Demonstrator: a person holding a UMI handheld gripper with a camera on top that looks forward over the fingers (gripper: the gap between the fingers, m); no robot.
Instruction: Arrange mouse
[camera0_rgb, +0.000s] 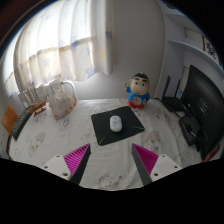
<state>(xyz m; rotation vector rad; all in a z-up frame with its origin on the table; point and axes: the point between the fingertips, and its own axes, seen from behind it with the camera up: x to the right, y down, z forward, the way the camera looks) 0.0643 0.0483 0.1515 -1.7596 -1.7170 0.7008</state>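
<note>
Curtained window behind; on the table (60, 140) the mouse (115, 123) sits beyond my released fingers (76, 157); misaligned, I'd knock it aside.

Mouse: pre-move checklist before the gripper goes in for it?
1. Mouse in view, ahead of the fingers: ok.
2. Mouse sits on the black mouse pad, nothing on top of it: ok.
3. Gripper open, nothing between the pads: ok.
4. Path over the tablecloth from fingers to pad free: ok.
5. Figurine stands beyond the pad, apart from the mouse: ok.
6. Which way the mouse points: cannot tell.
</note>
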